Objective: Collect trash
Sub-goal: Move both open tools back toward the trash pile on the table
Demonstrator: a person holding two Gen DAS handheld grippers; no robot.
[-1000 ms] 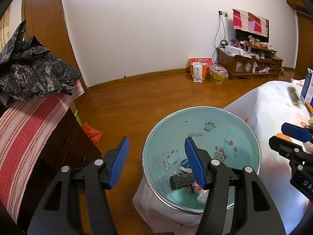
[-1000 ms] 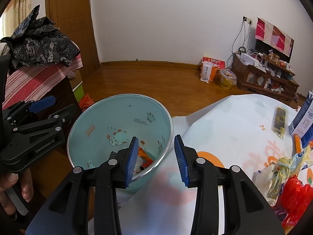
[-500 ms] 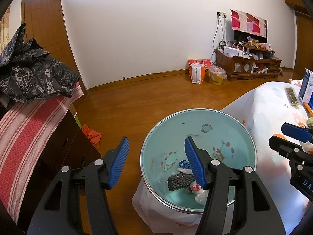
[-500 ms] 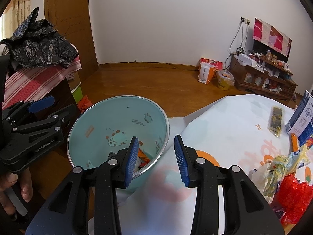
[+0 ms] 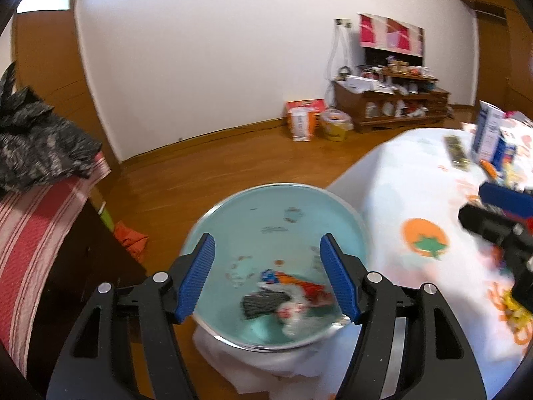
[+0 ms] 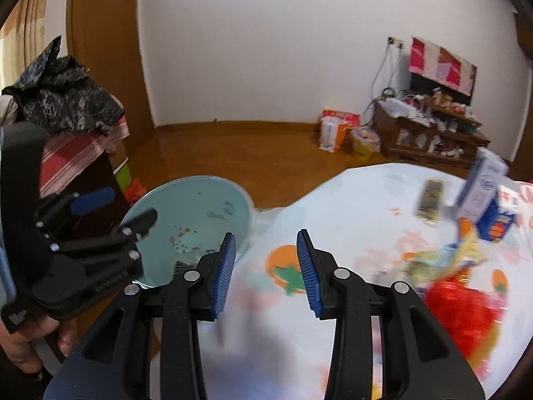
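Note:
A light blue trash bin (image 5: 233, 220) with a metal rim stands beside the table; wrappers (image 5: 283, 296) lie at its bottom. It also shows in the right wrist view (image 6: 200, 200). My left gripper (image 5: 269, 276) is open and empty, right over the bin's mouth. My right gripper (image 6: 266, 266) is open and empty above the white tablecloth (image 6: 349, 200). Trash lies on the table at right: a red crinkled wrapper (image 6: 463, 313), a yellow wrapper (image 6: 446, 260), and cartons (image 6: 483, 186).
A dark cabinet with a striped red cloth (image 5: 30, 233) and a black bag (image 5: 36, 146) stands left of the bin. A dark flat packet (image 6: 429, 200) lies on the table. Wooden floor (image 5: 216, 166) stretches to a cluttered low shelf (image 5: 389, 103) at the far wall.
Both grippers swung right, toward the table. The left gripper now centres over the bin; the right gripper has left the bin rim and is over the tablecloth. Both stay open.

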